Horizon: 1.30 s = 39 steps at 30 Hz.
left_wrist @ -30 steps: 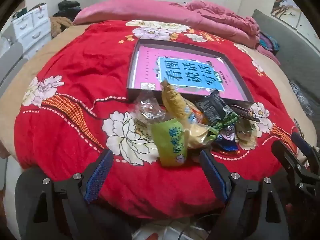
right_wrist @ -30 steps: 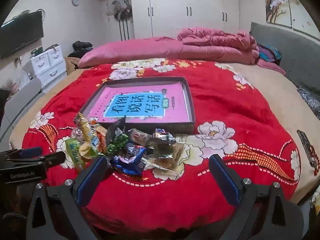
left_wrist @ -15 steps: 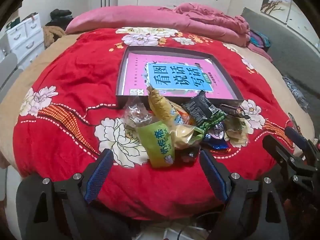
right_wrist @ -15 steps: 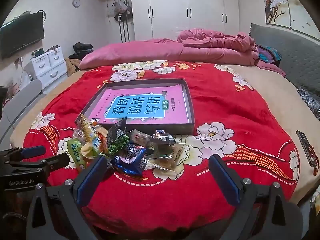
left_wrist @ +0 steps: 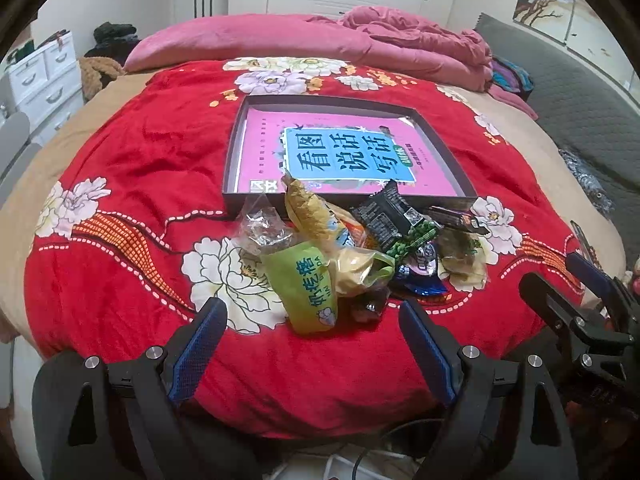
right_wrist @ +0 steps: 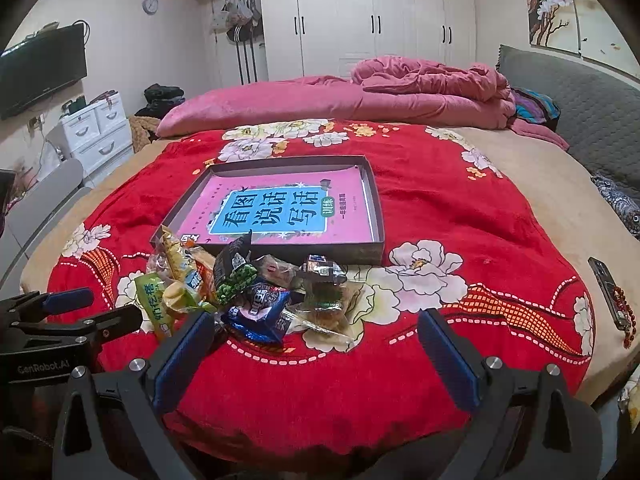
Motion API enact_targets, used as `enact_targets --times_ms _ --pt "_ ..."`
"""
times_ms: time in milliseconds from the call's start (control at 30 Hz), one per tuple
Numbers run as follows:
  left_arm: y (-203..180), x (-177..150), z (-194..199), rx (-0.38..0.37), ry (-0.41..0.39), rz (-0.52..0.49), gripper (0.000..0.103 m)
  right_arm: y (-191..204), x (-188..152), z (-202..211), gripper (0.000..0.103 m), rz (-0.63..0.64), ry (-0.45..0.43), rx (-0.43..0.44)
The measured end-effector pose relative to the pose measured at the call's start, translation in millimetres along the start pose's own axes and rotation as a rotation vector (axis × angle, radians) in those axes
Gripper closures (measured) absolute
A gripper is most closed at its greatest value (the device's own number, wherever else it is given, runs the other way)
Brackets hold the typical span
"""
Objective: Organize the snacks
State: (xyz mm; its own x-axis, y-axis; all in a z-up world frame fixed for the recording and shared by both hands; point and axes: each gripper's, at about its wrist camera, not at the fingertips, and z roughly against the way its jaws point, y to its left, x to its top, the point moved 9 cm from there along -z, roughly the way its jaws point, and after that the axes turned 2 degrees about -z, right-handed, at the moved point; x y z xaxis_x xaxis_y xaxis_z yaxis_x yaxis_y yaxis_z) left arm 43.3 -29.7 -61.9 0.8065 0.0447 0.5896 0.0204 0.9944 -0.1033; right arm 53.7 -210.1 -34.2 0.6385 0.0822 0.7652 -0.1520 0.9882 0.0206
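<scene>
A heap of snack packets lies on the red floral blanket, just in front of a shallow dark box that holds a pink book. A green packet lies nearest the left side. My left gripper stands open just short of the green packet, empty. My right gripper is also open and empty, a little short of a blue packet. Each gripper shows at the edge of the other's view.
The red blanket covers a bed with pink bedding at the back. White drawers and a wall television are on the left. A dark remote with red beads lies near the right edge.
Both views have tilted up slightly, so the bed and snack heap sit lower in frame. The grippers stay open and the packets have not moved.
</scene>
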Motion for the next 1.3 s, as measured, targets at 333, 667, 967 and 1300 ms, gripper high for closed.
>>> enact_targets --times_ms 333,667,967,1300 --pt "-3.9 1.6 3.4 -0.002 -0.009 -0.011 0.015 0.0 -1.1 1.7 0.001 0.002 0.003 0.0" --pt "-5.4 -0.3 4.3 -0.012 -0.003 -0.01 0.015 -0.7 -0.4 2.3 0.001 -0.002 0.003 0.0" --pt "-8.2 -0.1 2.7 -0.013 -0.004 -0.016 0.015 -1.1 -0.6 2.7 0.001 0.002 0.003 0.001" --pt "-8.8 2.2 -1.4 -0.035 0.0 0.007 0.015 -0.7 -1.7 -2.3 0.001 0.001 0.015 0.003"
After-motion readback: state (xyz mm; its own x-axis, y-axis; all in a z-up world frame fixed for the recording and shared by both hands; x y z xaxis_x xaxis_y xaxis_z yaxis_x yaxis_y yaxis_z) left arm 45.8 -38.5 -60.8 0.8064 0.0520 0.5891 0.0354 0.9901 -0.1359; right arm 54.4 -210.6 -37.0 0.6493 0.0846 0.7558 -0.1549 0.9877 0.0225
